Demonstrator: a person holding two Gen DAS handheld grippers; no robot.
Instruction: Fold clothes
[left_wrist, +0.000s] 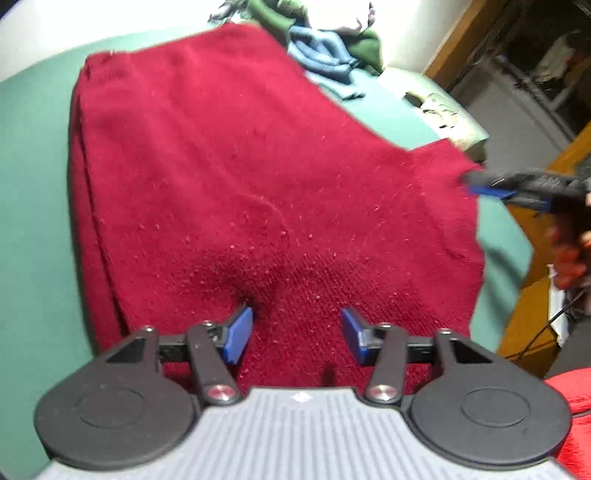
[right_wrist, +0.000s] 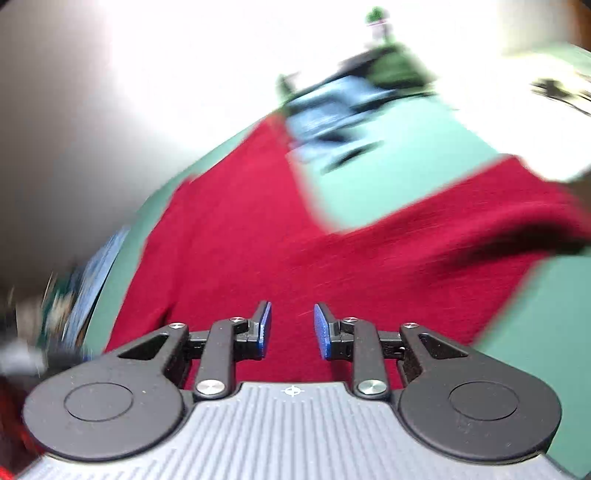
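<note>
A dark red knitted garment (left_wrist: 240, 177) lies spread flat on the green bed sheet (left_wrist: 33, 206), folded along its left side. My left gripper (left_wrist: 295, 334) hovers over its near edge, open, with nothing between the blue pads. In the left wrist view the right gripper (left_wrist: 484, 186) reaches in from the right at the garment's right edge, held by a hand (left_wrist: 569, 254). The right wrist view is blurred: the right gripper (right_wrist: 291, 328) stands open over the red garment (right_wrist: 258, 240), its blue pads apart with only cloth beneath them.
A heap of blue and green clothes (left_wrist: 328, 48) lies at the far end of the bed. A pale patterned pillow (left_wrist: 450, 114) sits at the far right. Wooden furniture (left_wrist: 532, 314) stands beside the bed's right edge.
</note>
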